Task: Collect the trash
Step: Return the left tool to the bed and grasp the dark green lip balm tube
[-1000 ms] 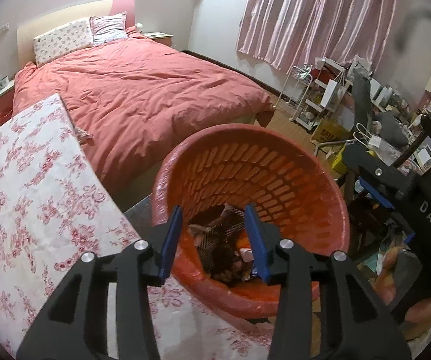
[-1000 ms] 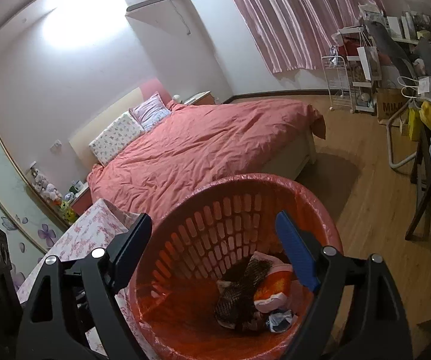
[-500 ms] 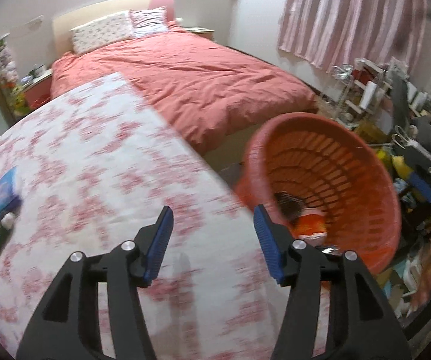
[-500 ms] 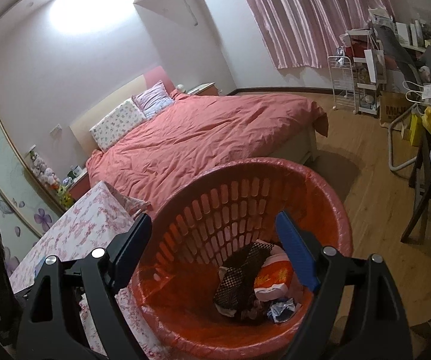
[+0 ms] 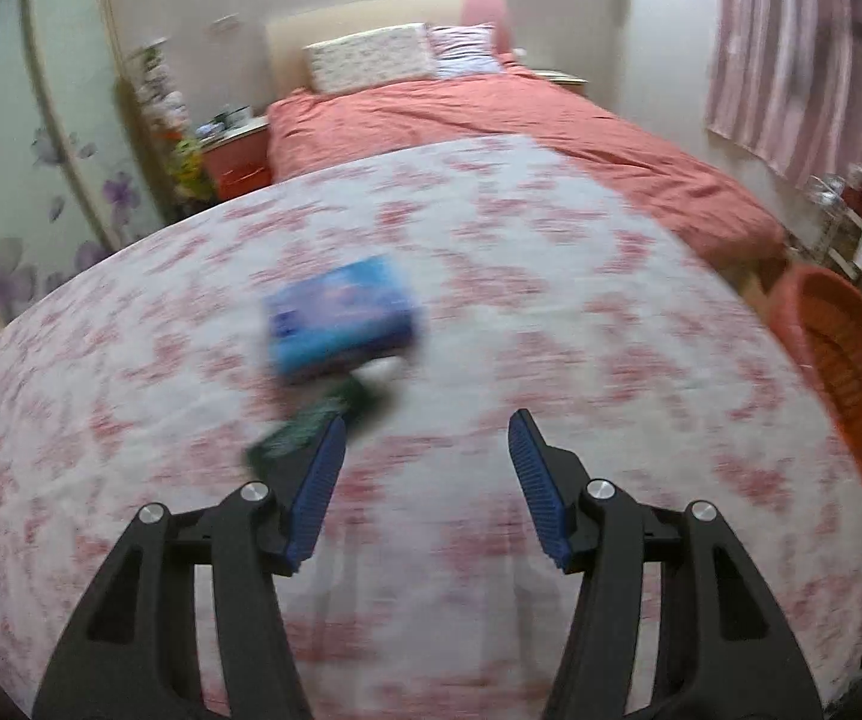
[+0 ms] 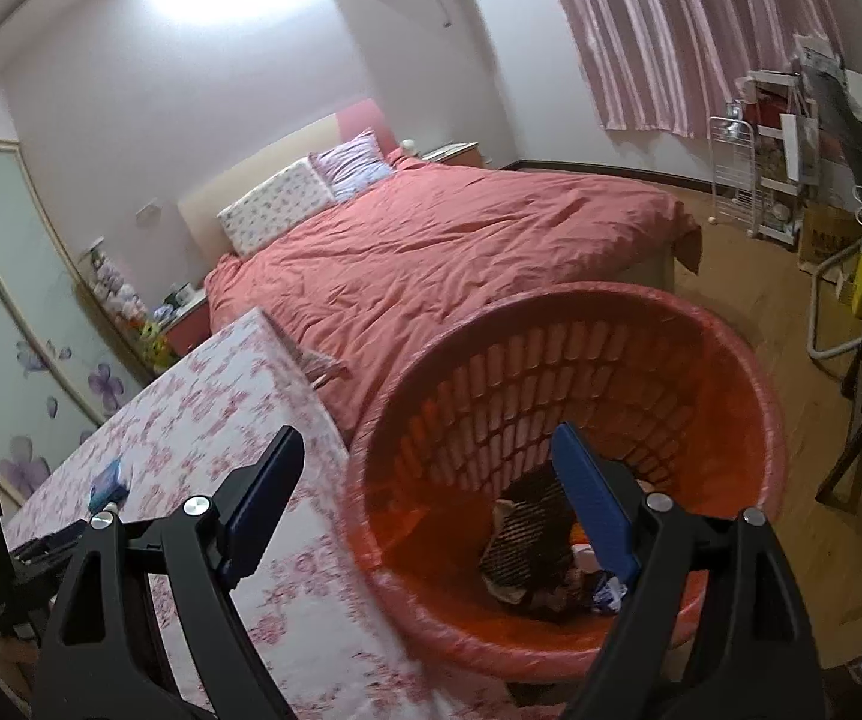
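Blur smears most of the left wrist view, so the things on the table [image 5: 550,312] under its pink floral cloth are hard to read. A blue box [image 5: 341,315] lies near the middle of the table; print on its top cannot be made out. Touching its near edge is a small white scrap [image 5: 384,367], and a dark green wrapper [image 5: 305,429] runs from there toward the near edge, its lower end hidden behind the left finger of the left gripper [image 5: 428,450]. That gripper hangs over the table with its jaws apart and nothing between them.

At the right edge of that view, only part of the orange basket [image 5: 844,360] shows, cut off by the frame. In the right wrist view the basket [image 6: 550,360] stands beside the table's corner [image 6: 263,324], tilted toward the camera. It holds a dark netted piece [image 6: 526,531], something orange and white mostly hidden behind the right finger, and a crumpled blue-and-white scrap [image 6: 607,591] at the bottom. The right gripper [image 6: 425,450] hovers at the basket's mouth, jaws wide apart and empty, one finger over the table and the other over the basket.

A brown carton [image 6: 826,240] on the floor at the far right bears dark lettering too partial to read.
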Demonstrator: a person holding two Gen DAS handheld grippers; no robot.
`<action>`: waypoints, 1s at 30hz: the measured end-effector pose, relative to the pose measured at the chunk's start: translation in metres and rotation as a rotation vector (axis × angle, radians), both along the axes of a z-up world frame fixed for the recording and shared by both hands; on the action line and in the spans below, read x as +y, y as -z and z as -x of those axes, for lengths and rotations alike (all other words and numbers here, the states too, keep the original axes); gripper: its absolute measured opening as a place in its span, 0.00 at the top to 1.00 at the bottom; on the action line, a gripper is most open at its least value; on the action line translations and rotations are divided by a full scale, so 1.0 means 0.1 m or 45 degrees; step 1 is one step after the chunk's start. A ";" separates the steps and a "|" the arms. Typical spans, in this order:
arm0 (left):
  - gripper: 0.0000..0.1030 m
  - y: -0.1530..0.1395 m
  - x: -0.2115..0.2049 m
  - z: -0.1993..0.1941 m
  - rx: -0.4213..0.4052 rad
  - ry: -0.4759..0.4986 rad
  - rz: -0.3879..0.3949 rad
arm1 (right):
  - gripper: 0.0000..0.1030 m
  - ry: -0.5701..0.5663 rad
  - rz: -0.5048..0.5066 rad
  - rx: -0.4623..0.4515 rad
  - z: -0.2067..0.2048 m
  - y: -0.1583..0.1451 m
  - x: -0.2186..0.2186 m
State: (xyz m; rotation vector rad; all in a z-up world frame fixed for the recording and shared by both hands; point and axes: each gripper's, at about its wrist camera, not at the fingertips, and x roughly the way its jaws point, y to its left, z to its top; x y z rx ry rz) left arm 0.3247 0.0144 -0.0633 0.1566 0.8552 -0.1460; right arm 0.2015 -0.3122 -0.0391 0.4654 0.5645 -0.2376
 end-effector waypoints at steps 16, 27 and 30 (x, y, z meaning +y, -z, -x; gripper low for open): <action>0.70 0.10 0.23 -0.09 0.111 0.032 0.092 | 0.18 -0.051 0.016 0.041 -0.11 0.01 0.28; 0.58 0.05 -0.04 -0.26 0.061 0.013 0.077 | 0.18 -0.057 0.005 0.059 -0.13 0.04 0.31; 0.63 0.08 -0.13 -0.35 0.059 0.012 0.050 | 0.18 -0.057 0.002 0.060 -0.13 0.05 0.30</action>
